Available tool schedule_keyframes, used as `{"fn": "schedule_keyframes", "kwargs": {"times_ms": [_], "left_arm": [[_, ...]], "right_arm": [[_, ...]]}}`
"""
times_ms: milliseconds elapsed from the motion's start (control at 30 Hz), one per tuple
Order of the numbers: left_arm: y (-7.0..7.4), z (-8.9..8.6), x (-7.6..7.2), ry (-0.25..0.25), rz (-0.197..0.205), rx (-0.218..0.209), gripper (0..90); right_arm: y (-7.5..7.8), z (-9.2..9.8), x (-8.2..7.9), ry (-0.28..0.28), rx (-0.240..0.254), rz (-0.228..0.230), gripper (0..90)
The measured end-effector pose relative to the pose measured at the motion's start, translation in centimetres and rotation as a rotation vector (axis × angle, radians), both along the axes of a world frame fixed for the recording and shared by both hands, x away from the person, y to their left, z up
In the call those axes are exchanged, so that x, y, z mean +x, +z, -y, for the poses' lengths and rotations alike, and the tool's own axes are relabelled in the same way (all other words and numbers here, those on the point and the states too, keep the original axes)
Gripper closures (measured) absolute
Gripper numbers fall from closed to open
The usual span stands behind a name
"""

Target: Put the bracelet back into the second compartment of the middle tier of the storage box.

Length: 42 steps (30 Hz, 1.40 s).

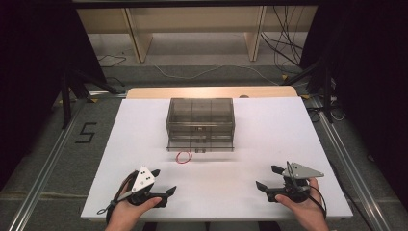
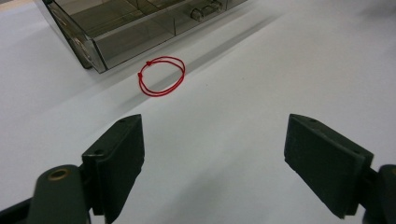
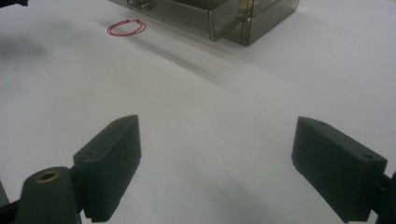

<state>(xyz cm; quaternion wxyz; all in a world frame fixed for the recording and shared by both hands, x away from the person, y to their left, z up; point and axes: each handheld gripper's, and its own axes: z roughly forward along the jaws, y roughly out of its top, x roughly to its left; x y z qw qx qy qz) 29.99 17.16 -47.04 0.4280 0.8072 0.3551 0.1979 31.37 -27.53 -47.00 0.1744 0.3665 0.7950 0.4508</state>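
Currently, step: approach not begun; nothing gripped.
Left gripper [image 1: 163, 185]: jaws wide apart, empty, near left of the table [image 1: 269, 144].
Right gripper [image 1: 265, 178]: jaws apart, empty, near right.
Red loop [image 1: 184, 157]: flat on the table, just in front of the drawer box [image 1: 200, 118], left of its middle.
Drawer box: smoky clear plastic; bottom drawer [image 1: 200, 144] pulled out, apparently empty.
Next move: probably the left gripper closing low over the thin loop.

light: bright overhead | shadows: soft on table [image 1: 269, 144] | surroundings dark | focus: slightly soft
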Motion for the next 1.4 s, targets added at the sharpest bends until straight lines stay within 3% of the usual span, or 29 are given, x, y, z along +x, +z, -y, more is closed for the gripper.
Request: {"fn": "schedule_keyframes", "kwargs": {"times_ms": [267,433,533,967,1167,1300,1400], "left_arm": [[0.1,0.1,0.3,0.045,0.007,-0.008,25.0],[0.3,0.5,1.2,0.076,0.007,0.001,29.8],[0.0,0.9,2.0,0.065,-0.001,-0.008,33.6],[-0.8,3.8,6.0,0.011,0.001,0.071,47.2],[-1.3,4.7,7.9,-0.008,-0.021,0.115,53.0],[-1.6,4.9,8.7,-0.002,-0.046,0.09,56.0],[-1.9,4.9,9.1,-0.001,-0.057,0.1,57.9]], "right_arm": [[0.1,-0.2,-0.1,-0.002,-0.005,0.004,16.6],[0.1,-0.3,-0.1,-0.012,-0.003,-0.001,16.6],[0.0,-0.3,0.0,-0.006,-0.001,0.002,16.6],[0.0,-0.3,0.1,-0.007,-0.002,0.004,16.6],[0.0,-0.3,0.1,-0.01,-0.003,0.004,16.6],[0.0,-0.2,0.1,-0.015,-0.001,-0.003,16.6],[0.0,-0.2,0.1,-0.011,-0.002,0.003,16.6]]}}
